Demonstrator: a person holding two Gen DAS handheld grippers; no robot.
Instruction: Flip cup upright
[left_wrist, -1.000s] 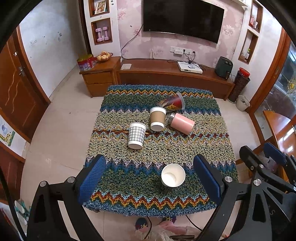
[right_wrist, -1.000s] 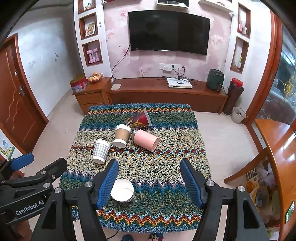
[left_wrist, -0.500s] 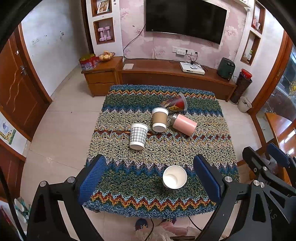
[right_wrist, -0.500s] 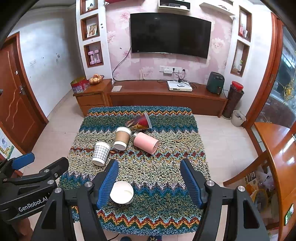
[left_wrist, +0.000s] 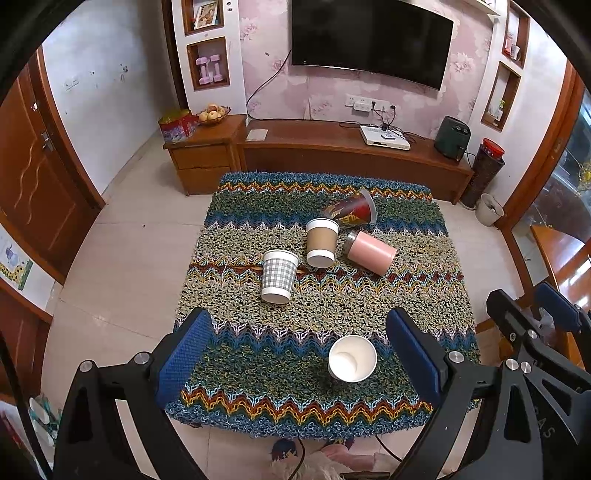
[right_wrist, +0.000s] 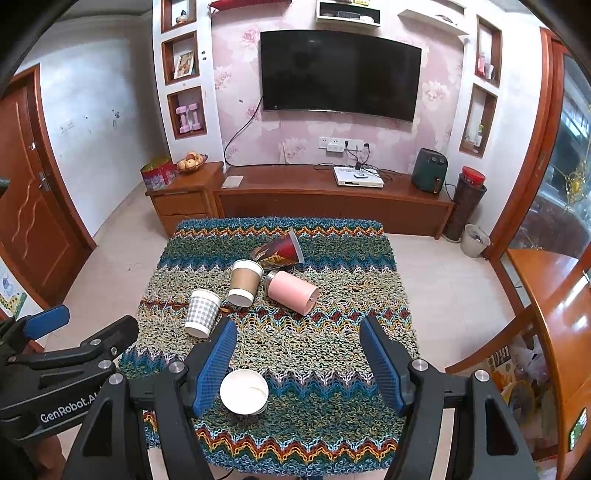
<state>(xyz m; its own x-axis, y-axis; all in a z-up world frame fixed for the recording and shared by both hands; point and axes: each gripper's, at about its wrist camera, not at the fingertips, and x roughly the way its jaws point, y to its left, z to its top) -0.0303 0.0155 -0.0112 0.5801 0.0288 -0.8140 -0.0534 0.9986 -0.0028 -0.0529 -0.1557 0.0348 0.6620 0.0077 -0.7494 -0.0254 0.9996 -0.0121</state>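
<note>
A table with a knitted zigzag cloth (left_wrist: 325, 317) holds several cups. A white paper cup (left_wrist: 352, 358) stands upright near the front edge; it also shows in the right wrist view (right_wrist: 244, 391). A checked cup (left_wrist: 277, 275), a brown cup (left_wrist: 321, 242), a pink tumbler (left_wrist: 369, 253) and a red printed cup (left_wrist: 351, 212) lie on their sides mid-table. My left gripper (left_wrist: 303, 360) is open and empty, above the front of the table. My right gripper (right_wrist: 301, 363) is open and empty, to the right of the white cup.
A wooden TV cabinet (left_wrist: 351, 155) and wall TV (left_wrist: 369, 40) stand behind the table. A wooden door (left_wrist: 33, 177) is at the left, a bin (left_wrist: 487, 214) at the right. Tiled floor surrounds the table.
Both grippers have drawn back and risen slightly, so the table looks a little farther off. The cups have not moved.
</note>
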